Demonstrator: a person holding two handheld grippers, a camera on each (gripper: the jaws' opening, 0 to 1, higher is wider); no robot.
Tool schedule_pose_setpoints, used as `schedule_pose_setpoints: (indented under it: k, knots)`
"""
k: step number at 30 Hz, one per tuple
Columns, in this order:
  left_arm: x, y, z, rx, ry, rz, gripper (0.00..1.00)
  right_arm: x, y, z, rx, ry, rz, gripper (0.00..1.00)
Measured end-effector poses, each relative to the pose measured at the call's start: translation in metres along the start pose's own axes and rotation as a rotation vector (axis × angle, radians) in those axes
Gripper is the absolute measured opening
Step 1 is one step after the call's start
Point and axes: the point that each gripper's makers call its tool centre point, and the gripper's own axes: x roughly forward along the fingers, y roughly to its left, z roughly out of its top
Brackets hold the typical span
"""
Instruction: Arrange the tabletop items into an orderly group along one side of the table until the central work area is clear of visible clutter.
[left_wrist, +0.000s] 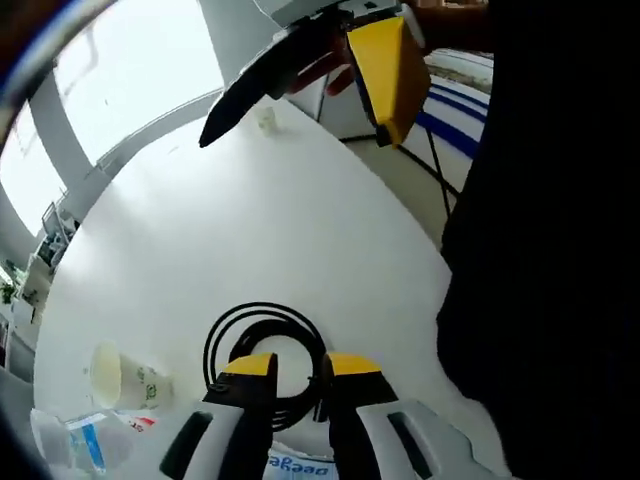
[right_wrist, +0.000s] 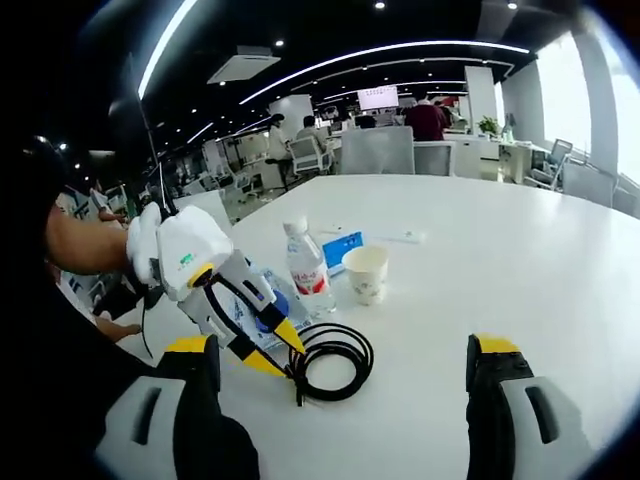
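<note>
left gripper view sits low and really close over the white table (left_wrist: 250, 230), tipped down along its own jaws, with the coiled black cable (left_wrist: 265, 335) right at the tips. It faces across the tabletop toward bright windows, and the right gripper (left_wrist: 385, 75) hangs in at the top

right gripper view is higher and further back, looking level across the same table (right_wrist: 500, 260) into the office. It catches the left gripper (right_wrist: 285, 350) coming in from the left. Both views share the cable (right_wrist: 335, 362), the paper cup (right_wrist: 366, 272) (left_wrist: 125, 378) and the bottle (right_wrist: 307, 268)
</note>
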Motion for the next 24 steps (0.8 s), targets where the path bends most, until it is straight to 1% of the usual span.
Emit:
schedule_pose_setpoints:
  k: [2, 3, 6, 8, 9, 10, 12, 14, 16, 20, 21, 24]
  knots:
    - [-0.006, 0.005, -0.001, -0.016, -0.002, 0.019, 0.19, 0.000, 0.001, 0.002, -0.004, -0.005, 0.002, 1.00]
    - [-0.010, 0.009, 0.000, -0.033, -0.007, 0.039, 0.19, 0.000, 0.001, 0.004, -0.004, -0.010, 0.003, 1.00]
    - [-0.021, 0.015, 0.003, -0.098, -0.039, 0.068, 0.21, 0.001, 0.003, 0.006, 0.003, -0.018, 0.009, 1.00]
    - [-0.029, 0.020, 0.004, -0.121, -0.047, 0.094, 0.23, 0.002, 0.003, 0.006, -0.002, -0.018, 0.010, 1.00]
    - [-0.035, 0.024, 0.007, -0.142, -0.062, 0.111, 0.23, 0.003, 0.003, 0.006, -0.004, -0.018, 0.012, 1.00]
    - [-0.037, 0.024, 0.007, -0.148, -0.066, 0.114, 0.24, 0.003, 0.004, 0.006, -0.004, -0.018, 0.013, 1.00]
    - [-0.045, 0.029, 0.011, -0.177, -0.093, 0.136, 0.24, 0.004, 0.005, 0.007, -0.006, -0.018, 0.017, 1.00]
    - [-0.058, 0.038, 0.013, -0.219, -0.120, 0.179, 0.24, 0.006, 0.005, 0.007, -0.007, -0.016, 0.019, 1.00]
    - [-0.067, 0.043, 0.015, -0.268, -0.150, 0.201, 0.27, 0.006, 0.005, 0.007, -0.005, -0.017, 0.020, 1.00]
    - [-0.079, 0.051, 0.009, -0.316, -0.144, 0.230, 0.34, 0.008, 0.005, 0.008, -0.008, -0.017, 0.021, 1.00]
    - [-0.082, 0.052, 0.008, -0.336, -0.153, 0.229, 0.35, 0.008, 0.005, 0.010, -0.006, -0.022, 0.020, 1.00]
    - [-0.091, 0.056, 0.003, -0.357, -0.161, 0.255, 0.35, 0.009, 0.005, 0.012, 0.000, -0.029, 0.023, 1.00]
